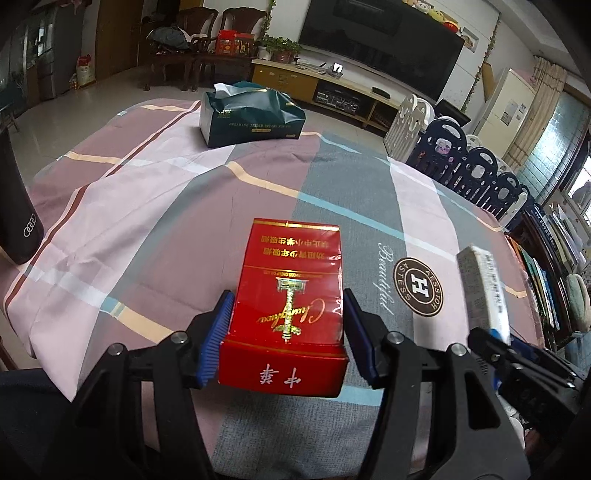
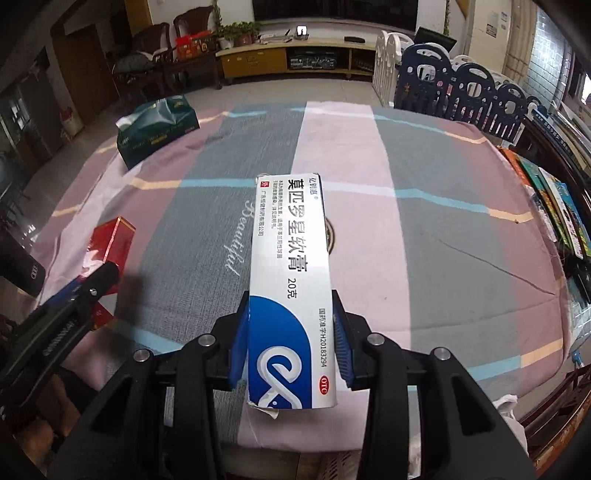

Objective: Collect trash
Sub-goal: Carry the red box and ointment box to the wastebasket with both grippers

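Right now both grippers are full. Nearest on the left, the left gripper [image 1: 284, 332] pinches a red cigarette pack [image 1: 288, 306] by its sides, blue pads flat against it, the pack lifted clear of the striped tablecloth [image 1: 155, 206]. Beside it the right gripper [image 2: 291, 339] is clamped on a long white-and-blue ointment box [image 2: 291, 280], which sticks forward between the pads — its torn end flap hangs near the camera. That box is also off the cloth, pointing out over the grey stripe with a round brown logo [image 1: 419, 286] just beyond.

At the left edge of the table stands a dark cylinder with a ring emblem [image 1: 16, 206]; I cannot tell what it is. Farther back, near the far left side of the table, sits a dark green tissue box [image 1: 251, 114] with white tissue poking out. Beyond the table — a low TV cabinet [image 1: 317, 83], dark wooden chairs [image 1: 218, 33], and a blue-and-white play fence [image 1: 465, 162] along the right.
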A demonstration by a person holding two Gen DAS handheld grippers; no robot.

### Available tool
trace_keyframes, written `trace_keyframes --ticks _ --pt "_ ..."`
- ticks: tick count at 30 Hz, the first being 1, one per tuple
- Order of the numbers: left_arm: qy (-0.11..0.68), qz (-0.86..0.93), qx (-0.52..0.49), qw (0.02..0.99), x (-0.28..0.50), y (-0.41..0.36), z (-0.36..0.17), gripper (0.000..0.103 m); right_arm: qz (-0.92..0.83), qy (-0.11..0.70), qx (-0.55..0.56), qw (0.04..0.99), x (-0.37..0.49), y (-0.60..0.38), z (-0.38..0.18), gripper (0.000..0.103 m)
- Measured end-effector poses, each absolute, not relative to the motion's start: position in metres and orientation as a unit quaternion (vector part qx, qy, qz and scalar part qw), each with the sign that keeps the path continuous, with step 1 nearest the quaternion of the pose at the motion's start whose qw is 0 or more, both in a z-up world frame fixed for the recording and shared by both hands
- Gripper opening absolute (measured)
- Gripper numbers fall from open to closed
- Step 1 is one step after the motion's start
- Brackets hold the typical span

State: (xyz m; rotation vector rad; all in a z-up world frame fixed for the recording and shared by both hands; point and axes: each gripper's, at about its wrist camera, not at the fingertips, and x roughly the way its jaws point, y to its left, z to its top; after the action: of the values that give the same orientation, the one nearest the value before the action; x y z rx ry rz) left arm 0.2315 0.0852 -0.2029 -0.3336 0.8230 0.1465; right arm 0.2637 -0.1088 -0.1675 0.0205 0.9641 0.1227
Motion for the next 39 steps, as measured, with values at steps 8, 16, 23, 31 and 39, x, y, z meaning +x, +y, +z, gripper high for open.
trace_keyframes --ticks 8,16,23,31,39 --pt "0.406 0.009 -0.109 0.907 0.203 0.021 -0.190 0.059 0.037 0.424 0.070 0.902 0.180 -0.190 -0.117 0.040" --pt "0.393 -0.085 -0.061 0.914 0.136 -0.048 -0.138 0.059 -0.056 0.388 0.014 0.920 0.088 -0.246 -0.071 0.040" --pt "0.372 -0.153 -0.036 0.915 0.088 -0.089 -0.094 0.059 -0.064 0.379 0.030 0.923 0.036 -0.267 -0.050 0.040" --pt "0.415 -0.228 0.036 0.880 0.052 -0.151 -0.118 0.059 -0.081 0.377 0.054 0.921 -0.003 -0.295 -0.043 0.040" --pt "0.411 -0.228 0.081 0.879 0.050 -0.169 -0.130 0.059 -0.070 0.377 0.071 0.921 -0.007 -0.298 -0.046 0.040"
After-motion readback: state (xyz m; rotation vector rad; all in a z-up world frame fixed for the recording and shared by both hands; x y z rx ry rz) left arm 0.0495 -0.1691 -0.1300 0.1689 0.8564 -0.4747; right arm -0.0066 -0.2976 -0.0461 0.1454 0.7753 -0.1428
